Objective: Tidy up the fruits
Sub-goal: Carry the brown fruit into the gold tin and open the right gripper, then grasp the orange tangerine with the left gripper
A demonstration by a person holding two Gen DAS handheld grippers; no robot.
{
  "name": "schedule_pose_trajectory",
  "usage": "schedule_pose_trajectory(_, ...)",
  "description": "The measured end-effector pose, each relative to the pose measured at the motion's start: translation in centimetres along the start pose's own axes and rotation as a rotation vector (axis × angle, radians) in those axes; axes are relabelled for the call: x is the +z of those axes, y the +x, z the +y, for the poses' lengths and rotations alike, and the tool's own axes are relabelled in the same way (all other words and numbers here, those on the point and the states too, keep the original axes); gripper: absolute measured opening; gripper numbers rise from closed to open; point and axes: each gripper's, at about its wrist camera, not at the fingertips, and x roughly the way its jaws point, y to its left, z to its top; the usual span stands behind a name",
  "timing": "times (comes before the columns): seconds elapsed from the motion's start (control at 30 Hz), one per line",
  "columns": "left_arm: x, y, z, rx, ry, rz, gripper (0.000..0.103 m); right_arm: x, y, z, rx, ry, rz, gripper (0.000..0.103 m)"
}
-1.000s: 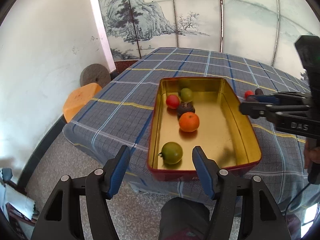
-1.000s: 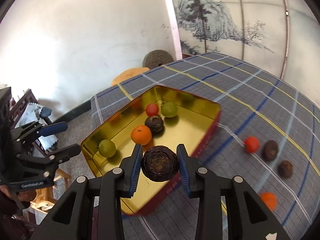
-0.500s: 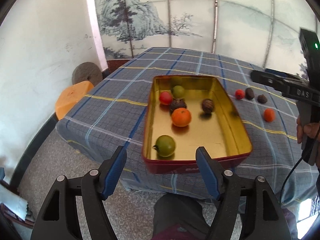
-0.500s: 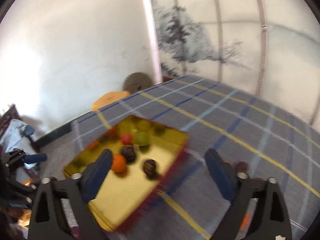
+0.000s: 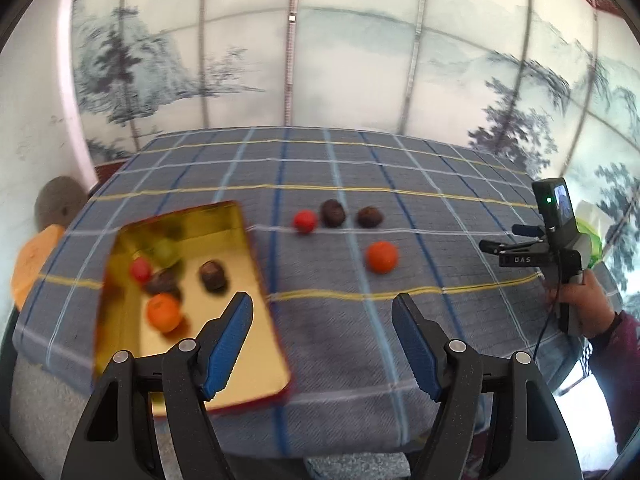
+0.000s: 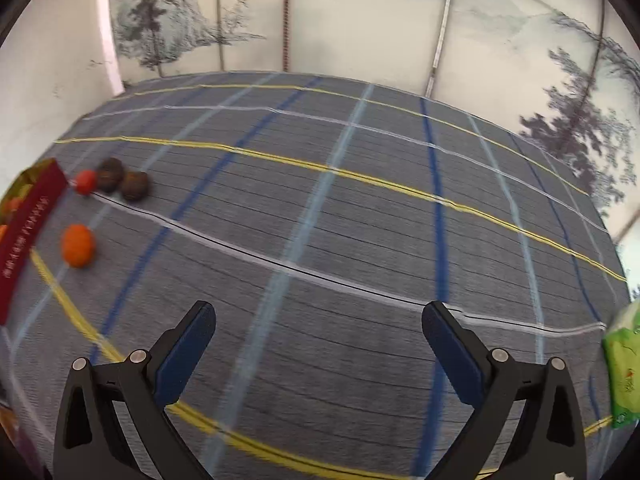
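Note:
A gold tin tray [image 5: 256,344] with a red outer wall [image 6: 28,232] sits on the plaid tablecloth at the left. It holds several fruits, among them an orange one [image 5: 163,312], a red one [image 5: 140,270] and a dark one [image 5: 213,275]. On the cloth lie a red fruit [image 5: 305,221], two dark fruits [image 5: 333,213] [image 5: 369,216] and an orange fruit [image 5: 382,256]; the orange also shows in the right wrist view [image 6: 78,245]. My left gripper [image 5: 322,344] is open and empty above the table's near edge. My right gripper [image 6: 318,350] is open and empty over bare cloth.
The right gripper's body [image 5: 552,240] shows at the right of the left wrist view, held in a hand. A green packet [image 6: 622,364] lies at the table's right edge. A painted screen stands behind. An orange stool [image 5: 32,268] is at the left.
My right gripper opened and dropped the dark fruit into the tray, then swung right over the cloth. My left gripper turned right toward the loose fruits.

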Motion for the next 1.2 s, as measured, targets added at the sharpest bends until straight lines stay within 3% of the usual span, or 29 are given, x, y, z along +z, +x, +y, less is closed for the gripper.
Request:
schedule_pose_trajectory(0.17,2.7,5.4,-4.1,-0.04,0.101,0.051,0.073,-0.7,1.7,-0.8,0.052,0.019,0.043,0.103)
schedule_pose_trajectory(0.4,4.9,13.0,-6.1,-0.063,0.113,0.117,0.073,-1.3,1.7,-1.2,0.073,0.016,0.051,0.103)
schedule_pose_trajectory(0.6,4.2,17.6,-6.5,-0.055,0.095,0.199,0.071,-1.4,1.7,-1.1,0.072,0.015,0.051,0.103)
schedule_pose_trajectory(0.67,3.8,18.6,-6.4,-0.064,0.086,0.218,0.062,-1.3,1.7,-1.1,0.072,0.015,0.051,0.103)
schedule_pose_trajectory(0.7,3.5,19.3,-6.3,-0.073,0.08,0.241,0.044,-1.3,1.7,-1.1,0.072,0.015,0.052,0.103)
schedule_pose_trajectory(0.73,3.3,19.1,-6.2,-0.075,0.078,0.208,0.036,-1.3,1.7,-1.1,0.071,0.015,0.052,0.103)
schedule_pose_trajectory(0.87,3.0,18.3,-6.0,-0.085,0.029,0.214,0.036,-1.2,1.7,-1.1,0.072,0.016,0.053,0.103)
schedule_pose_trajectory(1.0,3.0,15.2,-6.1,-0.094,0.0,0.164,0.036,-0.9,1.9,-1.3,0.06,0.041,0.05,0.103)
schedule_pose_trajectory(1.1,2.7,13.0,-6.1,-0.109,-0.018,0.151,0.036,0.3,0.4,-0.3,0.225,0.037,-0.054,0.103)
schedule_pose_trajectory(1.2,2.4,11.4,-5.9,-0.113,-0.031,0.146,0.036,2.6,-0.8,3.4,0.335,-0.099,-0.13,0.103)
